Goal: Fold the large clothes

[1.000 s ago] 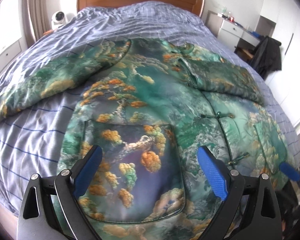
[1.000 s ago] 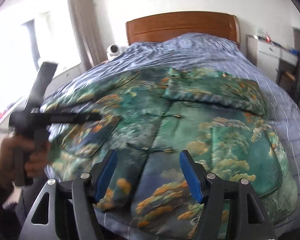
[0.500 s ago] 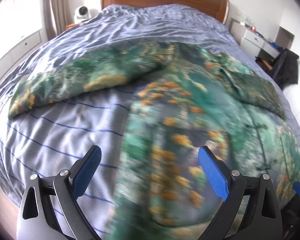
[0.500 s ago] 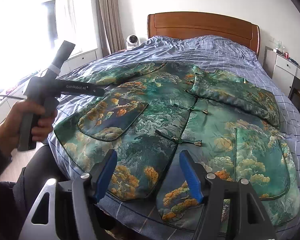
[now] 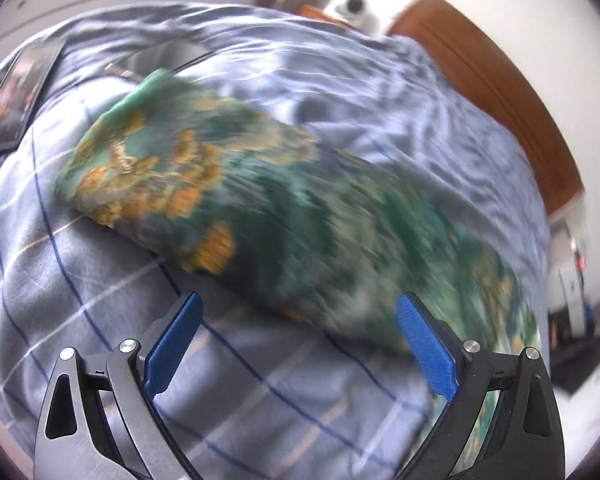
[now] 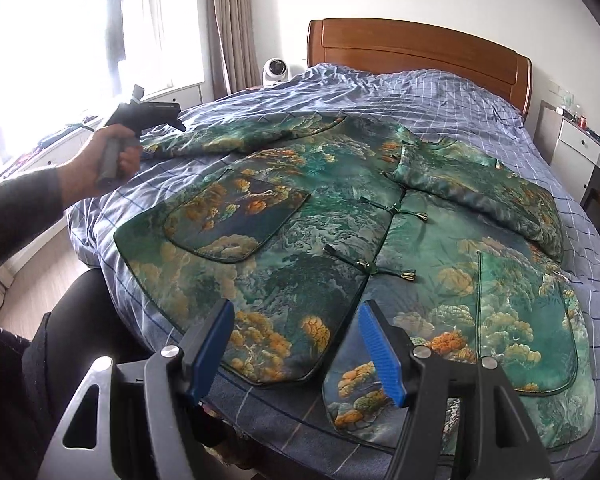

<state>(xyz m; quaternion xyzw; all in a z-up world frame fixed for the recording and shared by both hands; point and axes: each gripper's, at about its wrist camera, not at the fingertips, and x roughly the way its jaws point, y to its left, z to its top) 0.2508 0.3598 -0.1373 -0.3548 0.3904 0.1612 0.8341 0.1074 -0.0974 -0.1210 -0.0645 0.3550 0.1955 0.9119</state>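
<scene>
A green jacket (image 6: 340,220) printed with orange trees lies front up on the bed. Its right sleeve (image 6: 480,188) is folded across the chest; its left sleeve (image 6: 240,138) stretches out sideways. The left wrist view is blurred and shows that outstretched sleeve (image 5: 228,200) ahead, its cuff to the upper left. My left gripper (image 5: 298,326) hangs open just short of the sleeve, nothing between its blue pads. In the right wrist view a hand holds that left gripper (image 6: 156,114) beside the sleeve's end. My right gripper (image 6: 296,344) stands open above the jacket's bottom hem, empty.
The bed has a blue checked cover (image 6: 440,104) and a wooden headboard (image 6: 412,48). A white round device (image 6: 276,70) sits beside the headboard. A dark flat tablet-like object (image 5: 16,92) lies on the cover past the cuff. White drawers (image 6: 580,148) stand at the right, and a window (image 6: 88,36) at the left.
My left gripper has swung left from the jacket's pocket to the outstretched sleeve, rolling as it went. The right gripper shifted slightly at the hem and stays open.
</scene>
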